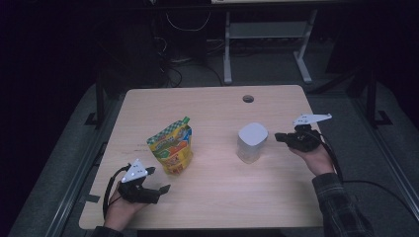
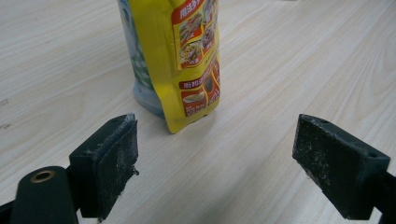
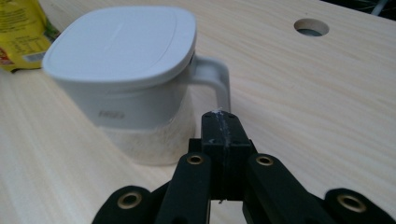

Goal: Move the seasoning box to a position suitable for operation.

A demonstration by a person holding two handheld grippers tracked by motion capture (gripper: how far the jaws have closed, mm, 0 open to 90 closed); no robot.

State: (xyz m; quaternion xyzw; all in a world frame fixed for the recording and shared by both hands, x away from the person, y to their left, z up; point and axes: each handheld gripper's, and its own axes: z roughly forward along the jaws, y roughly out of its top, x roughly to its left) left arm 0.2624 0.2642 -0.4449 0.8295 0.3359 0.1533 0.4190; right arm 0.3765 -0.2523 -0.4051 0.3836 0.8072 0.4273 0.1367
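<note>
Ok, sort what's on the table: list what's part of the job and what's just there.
In the job:
- pouch, in front of the open left gripper
- lidded jug, beside the shut right gripper

Just there:
- cable hole in the table

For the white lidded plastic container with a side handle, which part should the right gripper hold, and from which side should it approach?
Probably the handle: this thin loop sticks out from the white lidded plastic container toward the right gripper, while the body looks wide. The right gripper's jaws are shut, so open them, then come level from the container's right side, as the high view shows it, and close across the handle's vertical bar.
</note>
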